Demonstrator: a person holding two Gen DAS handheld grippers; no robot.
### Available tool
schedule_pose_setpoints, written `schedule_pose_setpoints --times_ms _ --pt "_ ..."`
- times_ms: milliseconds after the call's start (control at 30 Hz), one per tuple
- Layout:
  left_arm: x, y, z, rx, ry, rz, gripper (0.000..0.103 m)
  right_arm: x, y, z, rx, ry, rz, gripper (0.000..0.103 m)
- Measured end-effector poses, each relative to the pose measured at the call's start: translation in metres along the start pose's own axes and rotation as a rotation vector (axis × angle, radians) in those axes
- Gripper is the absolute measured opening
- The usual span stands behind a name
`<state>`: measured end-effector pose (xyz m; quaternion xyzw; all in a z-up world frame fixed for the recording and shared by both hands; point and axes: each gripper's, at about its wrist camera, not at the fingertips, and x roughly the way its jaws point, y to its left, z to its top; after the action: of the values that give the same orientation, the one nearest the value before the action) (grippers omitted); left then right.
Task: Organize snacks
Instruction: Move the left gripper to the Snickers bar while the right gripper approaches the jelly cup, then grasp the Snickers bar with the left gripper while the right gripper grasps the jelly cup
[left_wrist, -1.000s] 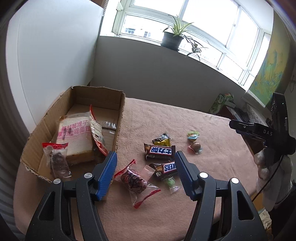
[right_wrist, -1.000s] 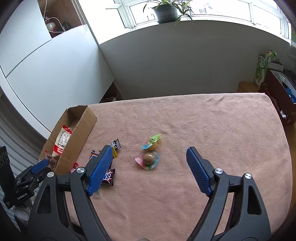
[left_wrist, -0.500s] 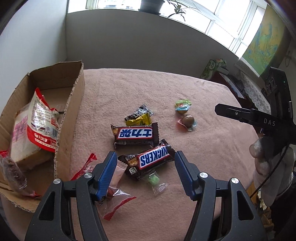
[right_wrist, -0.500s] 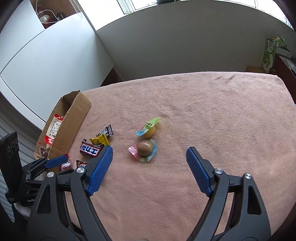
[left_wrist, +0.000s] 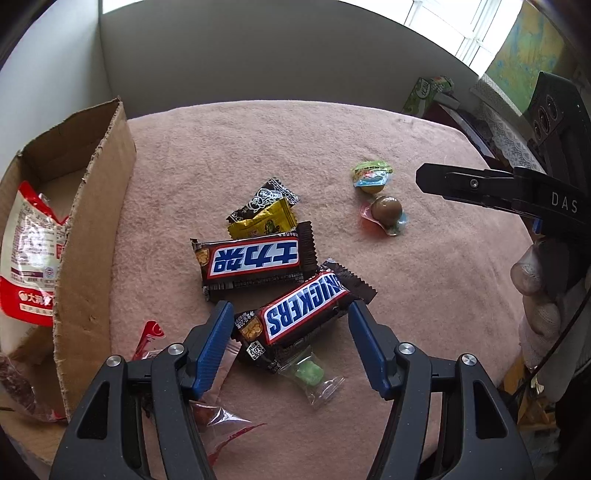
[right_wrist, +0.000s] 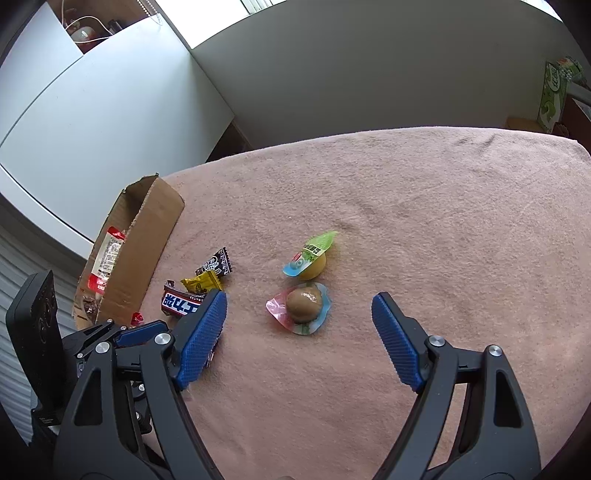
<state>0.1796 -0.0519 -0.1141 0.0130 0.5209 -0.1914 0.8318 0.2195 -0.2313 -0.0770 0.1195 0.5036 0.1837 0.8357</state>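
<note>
The left gripper (left_wrist: 291, 317) stands open, its ribbed blue pads either side of a glossy brown Snickers bar (left_wrist: 303, 314), not touching it as far as the warped view shows. A second bar (left_wrist: 255, 260) lies just beyond, near the torn-edged cardboard box (left_wrist: 92, 229). The right gripper (right_wrist: 299, 314), also open, hovers by a round brown jelly cup (right_wrist: 303, 304). Everything rests on a fuzzy pink cloth (right_wrist: 424, 221) below a grey wall (right_wrist: 351, 74).
</note>
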Motion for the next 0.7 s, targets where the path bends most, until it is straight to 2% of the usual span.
schedule_pose_setpoints --times_ms 100,200,267,333,500,567,700 --pt "0.000 -0.016 -0.002 0.040 0.000 0.013 0.064 0.004 0.002 0.001 -0.015 0.008 -0.015 0.084" --pt "-0.001 -0.022 -0.005 0.061 0.001 0.000 0.058 0.011 0.002 0.003 -0.015 0.029 -0.030 0.084" --pt "-0.002 -0.024 -0.005 0.067 0.005 -0.020 0.058 0.018 0.002 0.005 -0.010 0.048 -0.033 0.076" --pt "-0.003 -0.021 -0.002 0.067 -0.009 0.000 0.058 0.025 0.003 0.006 -0.012 0.069 -0.045 0.070" --pt "0.000 -0.015 0.001 0.078 -0.014 0.023 0.058 0.042 0.009 0.004 -0.048 0.106 -0.093 0.069" --pt "0.004 -0.017 0.000 0.099 -0.006 0.035 0.059 0.047 0.011 0.002 -0.057 0.124 -0.107 0.059" --pt "0.011 -0.019 0.003 0.105 -0.006 0.041 0.059 0.050 0.018 -0.002 -0.104 0.126 -0.149 0.056"
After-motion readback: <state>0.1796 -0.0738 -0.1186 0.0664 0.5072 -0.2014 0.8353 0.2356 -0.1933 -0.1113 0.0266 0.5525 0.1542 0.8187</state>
